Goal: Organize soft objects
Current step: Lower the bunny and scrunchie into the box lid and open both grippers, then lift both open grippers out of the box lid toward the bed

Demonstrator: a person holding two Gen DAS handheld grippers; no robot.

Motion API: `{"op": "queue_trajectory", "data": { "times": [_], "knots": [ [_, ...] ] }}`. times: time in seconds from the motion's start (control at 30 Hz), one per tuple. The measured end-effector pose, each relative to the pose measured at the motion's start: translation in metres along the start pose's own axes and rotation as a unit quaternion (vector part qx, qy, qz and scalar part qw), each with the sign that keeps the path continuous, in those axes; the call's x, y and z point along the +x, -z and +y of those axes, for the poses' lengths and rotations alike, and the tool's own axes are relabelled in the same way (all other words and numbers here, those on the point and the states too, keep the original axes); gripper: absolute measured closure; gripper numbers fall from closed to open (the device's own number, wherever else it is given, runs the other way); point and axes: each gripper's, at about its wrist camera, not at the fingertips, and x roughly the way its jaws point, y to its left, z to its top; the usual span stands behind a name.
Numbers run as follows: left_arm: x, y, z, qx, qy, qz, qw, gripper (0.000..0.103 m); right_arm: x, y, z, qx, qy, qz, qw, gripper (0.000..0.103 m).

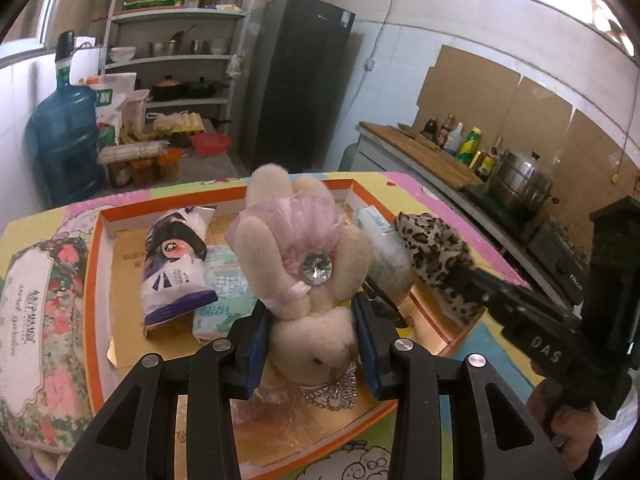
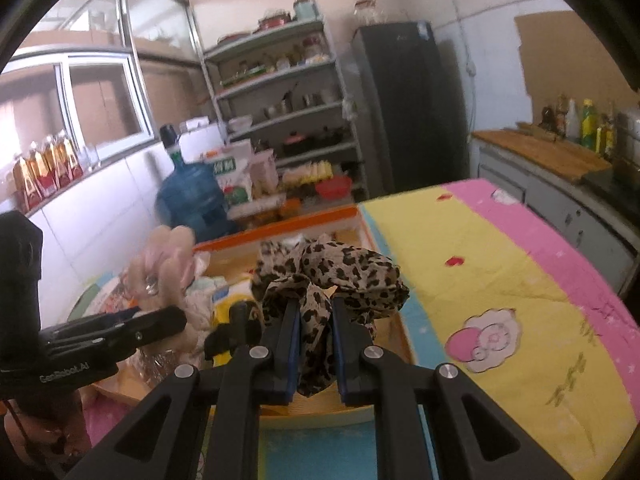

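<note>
A cream plush bunny (image 1: 304, 264) in a pink dress with a large gem hangs over the orange-rimmed box (image 1: 90, 280), head toward the camera. My left gripper (image 1: 314, 320) is shut on its head. In the right wrist view the bunny (image 2: 168, 268) shows blurred at left. My right gripper (image 2: 314, 316) is shut on a leopard-print cloth (image 2: 332, 276), held above the box's right rim (image 2: 280, 220); the same cloth (image 1: 436, 256) and right gripper (image 1: 464, 270) appear at the right of the left wrist view. Inside the box lie a purple-and-white packet (image 1: 176, 264) and tissue packs (image 1: 224, 292).
The box sits on a yellow, pink and blue cartoon cloth (image 2: 480, 264). A floral cushion (image 1: 36, 320) lies left of the box. Beyond the table stand a water jug (image 1: 64, 136), shelves (image 1: 176, 40), a dark fridge (image 1: 300, 80) and a counter with bottles and a pot (image 1: 516, 180).
</note>
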Motion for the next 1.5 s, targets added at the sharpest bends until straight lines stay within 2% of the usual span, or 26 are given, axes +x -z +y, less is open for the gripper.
{"op": "queue_trajectory", "data": {
  "times": [0.17,0.47,0.53,0.57,0.6,0.67,0.9,1.5],
  "knots": [
    [0.006,0.000,0.000,0.001,0.003,0.002,1.0000,0.063,0.020,0.002,0.000,0.007,-0.021,0.039,0.999,0.088],
    [0.010,0.001,0.004,-0.004,0.017,0.002,0.9999,0.062,0.022,0.003,-0.005,0.018,-0.031,0.043,0.998,0.087],
    [0.009,0.001,0.004,-0.004,0.020,0.000,0.9998,0.060,0.022,0.003,-0.005,0.020,-0.031,0.043,0.998,0.079],
    [0.009,0.002,0.004,-0.004,0.019,0.000,0.9998,0.058,0.022,0.003,-0.005,0.021,-0.032,0.043,0.998,0.068],
    [0.009,0.002,0.004,-0.002,0.017,0.002,0.9999,0.053,0.022,0.003,-0.006,0.023,-0.033,0.043,0.998,0.057],
    [0.008,0.003,0.001,0.005,0.008,0.001,1.0000,0.043,0.020,0.003,-0.006,0.026,-0.034,0.039,0.998,0.050],
    [-0.003,0.003,-0.006,0.019,0.007,-0.019,0.9996,0.035,0.012,0.004,-0.005,0.022,-0.032,0.024,0.999,0.050],
    [-0.044,0.004,0.000,0.008,-0.001,-0.051,0.9987,0.035,-0.024,0.002,0.005,0.017,-0.028,-0.013,0.999,0.050]
  ]
}}
